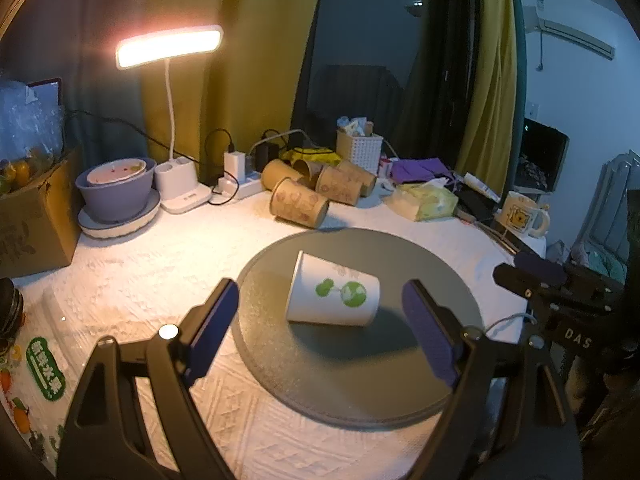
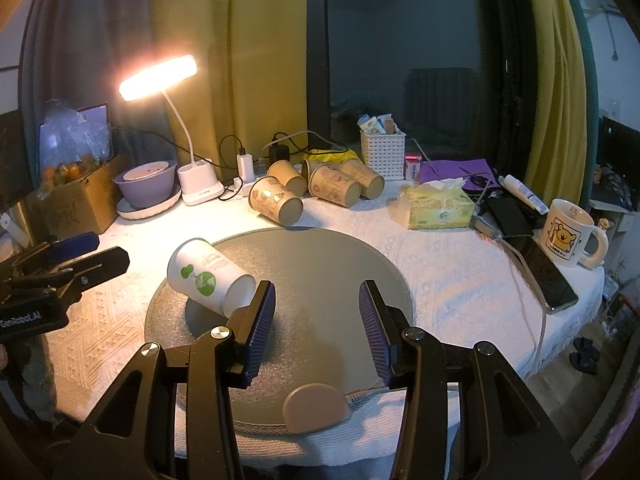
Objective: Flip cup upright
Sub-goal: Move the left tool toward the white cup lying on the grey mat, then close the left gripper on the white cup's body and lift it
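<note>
White paper cup — green globe print — lying sideways on mat.

"DAS" stands in pale letters on the right gripper body — and "GenRobot.AI" on the left gripper body.

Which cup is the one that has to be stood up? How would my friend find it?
Look for the big round grey mat in the middle of the white tablecloth. The white paper cup with green globe print lies on its side on it, alone. The brown paper cups lie behind, off the mat.
</note>
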{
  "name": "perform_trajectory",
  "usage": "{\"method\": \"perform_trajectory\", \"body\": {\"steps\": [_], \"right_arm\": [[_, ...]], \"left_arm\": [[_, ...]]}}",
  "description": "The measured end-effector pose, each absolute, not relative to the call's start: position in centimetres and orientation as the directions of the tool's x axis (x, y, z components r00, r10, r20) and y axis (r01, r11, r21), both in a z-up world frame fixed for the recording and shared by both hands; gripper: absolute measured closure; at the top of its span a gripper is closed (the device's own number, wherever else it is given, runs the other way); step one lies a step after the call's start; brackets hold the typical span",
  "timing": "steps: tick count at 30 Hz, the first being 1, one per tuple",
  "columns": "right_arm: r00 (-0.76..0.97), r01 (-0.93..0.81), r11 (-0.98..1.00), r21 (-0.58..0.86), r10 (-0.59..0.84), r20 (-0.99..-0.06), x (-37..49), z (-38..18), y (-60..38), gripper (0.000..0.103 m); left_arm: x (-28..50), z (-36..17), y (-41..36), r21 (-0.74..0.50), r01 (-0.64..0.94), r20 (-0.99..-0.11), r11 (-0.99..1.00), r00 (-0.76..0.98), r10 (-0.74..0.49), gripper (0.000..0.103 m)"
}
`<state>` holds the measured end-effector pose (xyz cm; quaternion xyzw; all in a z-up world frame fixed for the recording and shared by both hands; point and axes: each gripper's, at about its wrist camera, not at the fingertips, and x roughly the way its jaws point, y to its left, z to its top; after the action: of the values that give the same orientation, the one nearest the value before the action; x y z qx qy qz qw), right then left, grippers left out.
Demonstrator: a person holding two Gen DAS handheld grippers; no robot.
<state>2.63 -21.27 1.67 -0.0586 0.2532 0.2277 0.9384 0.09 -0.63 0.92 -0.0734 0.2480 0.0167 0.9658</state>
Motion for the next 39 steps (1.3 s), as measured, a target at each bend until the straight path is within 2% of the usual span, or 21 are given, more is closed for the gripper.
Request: {"method": "perform_trajectory", "body": {"steps": [39], "right_arm": [[0.778, -0.433, 0.901, 0.012, 0.38, -0.501, 3.4, 2.0, -22.4, 0.057]], "left_arm": [[-0.8, 2.2, -2.7, -0.093, -0.053, -0.471, 0.994, 0.882, 0.003, 0.018]]}}
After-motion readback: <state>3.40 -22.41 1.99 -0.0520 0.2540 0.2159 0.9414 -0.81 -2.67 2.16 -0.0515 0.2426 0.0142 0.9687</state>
